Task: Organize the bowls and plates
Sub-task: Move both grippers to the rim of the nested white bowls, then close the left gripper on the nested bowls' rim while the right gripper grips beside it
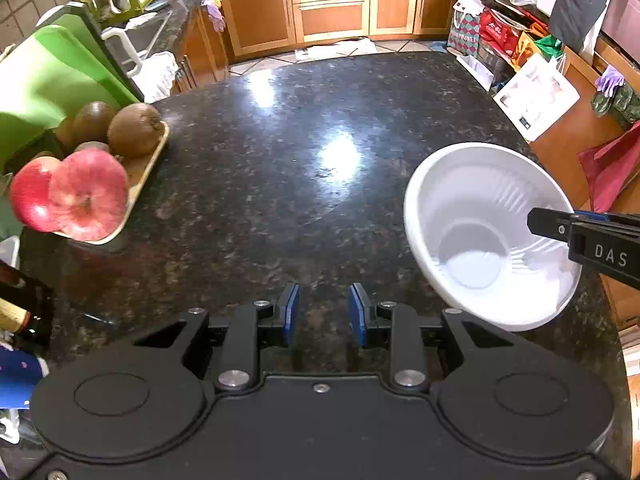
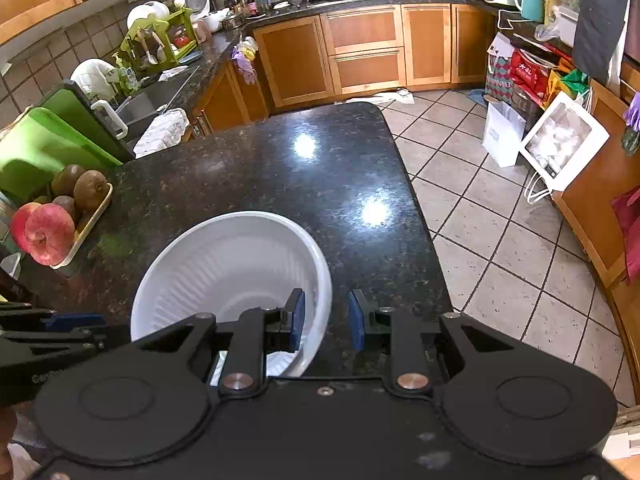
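A white disposable bowl [image 1: 472,216] hangs tilted over the right side of the dark granite counter [image 1: 280,200], its opening turned to the left. One finger [image 1: 548,227] of my right gripper reaches over its rim from the right. In the right wrist view the right gripper [image 2: 326,306] straddles the near rim of the bowl [image 2: 232,264], left pad inside and right pad outside, shut on the wall. My left gripper [image 1: 324,312] stands open over bare counter, left of the bowl, with nothing between its pads. It also shows side-on as the left gripper [image 2: 60,330] at the picture's left edge.
A tray [image 1: 144,172] with red apples [image 1: 88,196] and kiwis [image 1: 132,128] sits at the counter's left edge, backed by a green cutting board [image 1: 48,80]. Bottles [image 1: 16,312] stand near left. The counter's right edge drops to a tiled floor [image 2: 500,220] with bags.
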Motion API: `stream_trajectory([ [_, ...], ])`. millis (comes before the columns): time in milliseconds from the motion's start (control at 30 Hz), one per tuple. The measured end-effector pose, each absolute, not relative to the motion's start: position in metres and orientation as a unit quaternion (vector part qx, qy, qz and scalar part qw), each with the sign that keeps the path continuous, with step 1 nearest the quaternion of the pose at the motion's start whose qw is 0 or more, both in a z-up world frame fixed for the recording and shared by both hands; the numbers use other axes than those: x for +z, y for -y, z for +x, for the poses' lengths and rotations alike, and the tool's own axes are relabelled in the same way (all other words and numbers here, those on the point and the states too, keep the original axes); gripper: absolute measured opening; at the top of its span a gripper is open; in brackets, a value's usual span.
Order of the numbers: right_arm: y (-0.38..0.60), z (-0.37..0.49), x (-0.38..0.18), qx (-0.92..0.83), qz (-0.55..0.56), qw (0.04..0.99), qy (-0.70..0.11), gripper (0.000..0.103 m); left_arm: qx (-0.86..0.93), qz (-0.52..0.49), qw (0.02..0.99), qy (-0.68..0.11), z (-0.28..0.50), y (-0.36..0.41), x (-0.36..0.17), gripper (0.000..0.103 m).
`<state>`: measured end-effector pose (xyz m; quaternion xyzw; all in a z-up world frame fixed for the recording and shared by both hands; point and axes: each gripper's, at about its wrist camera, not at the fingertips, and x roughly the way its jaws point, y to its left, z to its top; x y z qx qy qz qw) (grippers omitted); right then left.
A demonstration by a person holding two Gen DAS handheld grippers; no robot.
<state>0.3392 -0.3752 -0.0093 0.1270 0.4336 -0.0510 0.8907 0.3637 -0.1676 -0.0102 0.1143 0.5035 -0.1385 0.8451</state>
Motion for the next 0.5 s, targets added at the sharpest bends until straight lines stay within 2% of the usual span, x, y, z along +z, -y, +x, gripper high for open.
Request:
stream_trajectory([
  [267, 0.377, 0.332, -0.004, -0.048, 0.125, 0.893, -0.429, 0.027, -0.171, 0.117, 0.841, -0.499, 0.330, 0.130, 0.013, 0.039],
  [500, 0.372, 0.328, 0.000, -0.046, 0.119, 0.895, -0.427, 0.027, -0.181, 0.186, 0.845, -0.467, 0.321, 0.103, 0.037, 0.040],
])
